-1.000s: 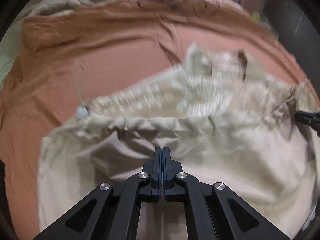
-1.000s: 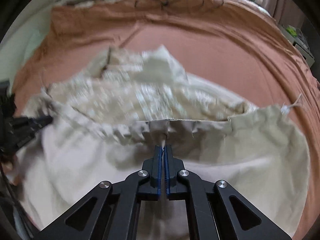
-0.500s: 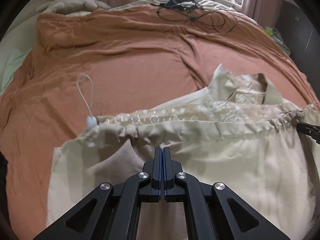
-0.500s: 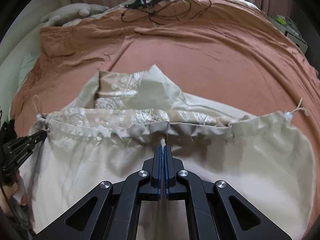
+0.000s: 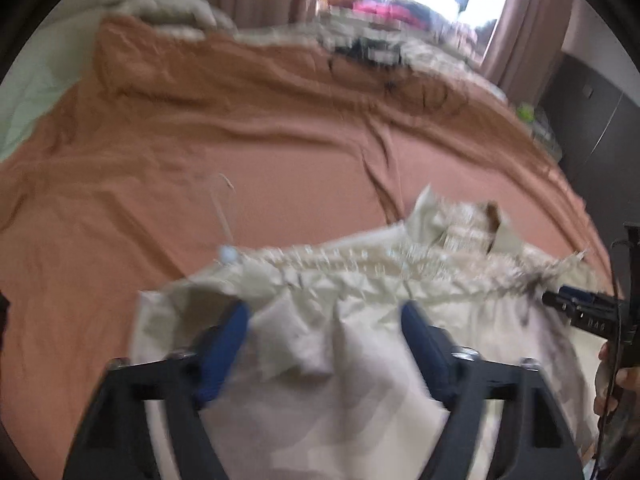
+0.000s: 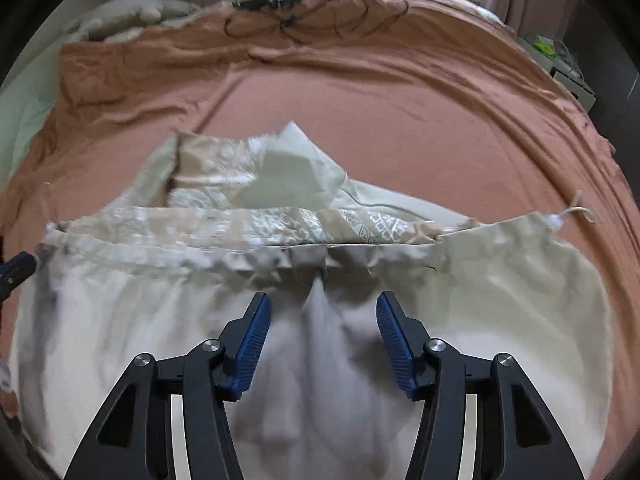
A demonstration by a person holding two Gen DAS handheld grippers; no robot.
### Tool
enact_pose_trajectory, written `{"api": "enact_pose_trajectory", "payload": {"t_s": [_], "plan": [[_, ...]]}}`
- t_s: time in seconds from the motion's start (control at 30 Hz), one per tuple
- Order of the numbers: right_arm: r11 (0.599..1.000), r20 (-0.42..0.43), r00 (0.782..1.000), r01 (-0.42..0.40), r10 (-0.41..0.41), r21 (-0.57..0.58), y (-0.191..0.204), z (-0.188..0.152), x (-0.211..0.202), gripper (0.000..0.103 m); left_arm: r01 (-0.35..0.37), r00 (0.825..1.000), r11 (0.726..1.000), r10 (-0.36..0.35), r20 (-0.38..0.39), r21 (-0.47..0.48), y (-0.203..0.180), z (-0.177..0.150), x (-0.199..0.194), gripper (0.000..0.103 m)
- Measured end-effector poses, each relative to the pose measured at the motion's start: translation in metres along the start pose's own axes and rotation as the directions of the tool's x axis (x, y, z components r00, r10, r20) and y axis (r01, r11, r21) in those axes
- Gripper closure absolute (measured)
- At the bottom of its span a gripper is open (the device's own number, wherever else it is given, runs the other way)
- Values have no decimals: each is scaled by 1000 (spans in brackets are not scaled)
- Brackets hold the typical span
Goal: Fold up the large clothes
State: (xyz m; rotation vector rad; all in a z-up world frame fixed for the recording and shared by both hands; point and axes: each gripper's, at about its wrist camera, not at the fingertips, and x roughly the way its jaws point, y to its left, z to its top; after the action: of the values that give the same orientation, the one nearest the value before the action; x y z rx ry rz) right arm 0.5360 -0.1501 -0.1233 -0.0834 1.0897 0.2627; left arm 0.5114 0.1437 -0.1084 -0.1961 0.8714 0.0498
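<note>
Both jaws opening: left gripper (image 5: 324,316) and right gripper (image 6: 322,312) release the cream drawstring-hemmed cotton garment (image 6: 500,312), its fold laid flat on the rust-brown bedsheet (image 6: 400,120).

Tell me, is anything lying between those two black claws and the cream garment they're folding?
Nothing visible. The left gripper and right gripper, jaws opening, sit directly over the cream drawstring garment on the rust-brown bedsheet.

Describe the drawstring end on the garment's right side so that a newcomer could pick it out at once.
Start at the rust-coloured bedsheet, then find the cream garment spread on it. Follow its gathered waistband to its right corner: the drawstring end is a thin pale cord lying on the sheet, beyond a small white knot.
</note>
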Motion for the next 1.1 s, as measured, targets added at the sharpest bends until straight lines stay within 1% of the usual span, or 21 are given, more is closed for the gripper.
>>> {"api": "enact_pose_trajectory", "payload": {"t_s": [0.03,0.1,0.2,0.27,0.4,0.53,0.63,0.9,0.93,0.97,1.0,1.1], "plan": [[1000,9,1000,-8,8,5,0,-2,-9,48,-4,1000,1000,4,20,7,2,-1,-12,21],[1000,26,999,-26,25,15,1,-7,-29,48,-20,999,1000,20,27,2,9,-3,-33,21],[999,37,998,-53,52,10,8,-19,-56,48,-1,999,999,3,45,-46,24,-12,-61,21],[998,38,997,-65,65,9,13,-28,-72,48,0,999,997,3,42,-71,33,-21,-76,21],[995,51,993,-104,104,-8,27,-59,-102,48,-6,998,990,15,62,-143,55,-44,-109,21],[988,43,987,-153,152,20,29,-86,-114,49,23,997,974,-5,78,-227,77,-72,-139,21],[981,34,982,-186,185,55,27,-107,-121,49,43,994,966,-16,107,-257,89,-91,-159,21],[970,12,973,-230,230,76,45,-153,-135,49,52,992,941,-11,124,-334,118,-137,-193,21],[969,9,972,-233,234,76,47,-157,-136,49,53,992,939,-11,125,-339,120,-142,-195,21],[969,2,972,-234,235,74,50,-162,-137,54,54,992,936,-11,123,-347,123,-149,-198,21],[970,-4,972,-233,234,72,52,-166,-137,56,54,993,933,-11,122,-356,126,-155,-200,21],[969,-23,971,-236,238,72,60,-177,-137,57,70,993,917,-26,116,-393,134,-170,-202,21]]}}
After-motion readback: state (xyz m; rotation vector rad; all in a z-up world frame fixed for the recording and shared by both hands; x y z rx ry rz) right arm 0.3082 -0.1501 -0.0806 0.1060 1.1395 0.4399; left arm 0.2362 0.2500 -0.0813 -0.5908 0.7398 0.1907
